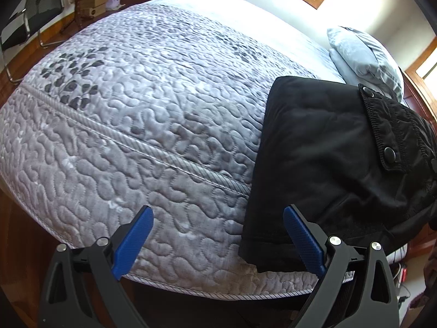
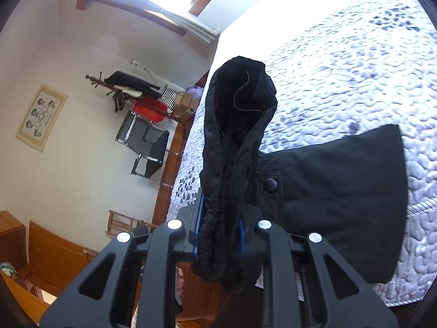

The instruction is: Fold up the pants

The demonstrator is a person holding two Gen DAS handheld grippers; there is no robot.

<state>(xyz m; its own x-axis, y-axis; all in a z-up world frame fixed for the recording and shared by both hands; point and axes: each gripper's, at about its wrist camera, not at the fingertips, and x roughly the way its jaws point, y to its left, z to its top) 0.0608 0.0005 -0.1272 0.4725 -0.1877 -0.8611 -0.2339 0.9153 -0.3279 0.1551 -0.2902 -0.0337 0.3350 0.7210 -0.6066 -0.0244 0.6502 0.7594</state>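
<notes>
Black pants (image 1: 322, 161) lie partly folded on the grey quilted bed (image 1: 142, 125), at its near right corner, with a snap-button flap (image 1: 382, 125) on top. My left gripper (image 1: 215, 218) is open and empty just in front of the pants' near left edge; its right fingertip (image 1: 297, 229) overlaps the hem. My right gripper (image 2: 221, 227) is shut on a bunched part of the pants (image 2: 237, 125), the waistband end, and holds it up above the rest of the pants (image 2: 341, 196) lying on the bed (image 2: 368, 82).
A grey pillow (image 1: 366, 57) lies at the head of the bed beyond the pants. A black chair (image 2: 147, 147), a coat rack with clothes (image 2: 131, 90) and boxes stand by the far wall. The floor is wooden (image 1: 24, 246).
</notes>
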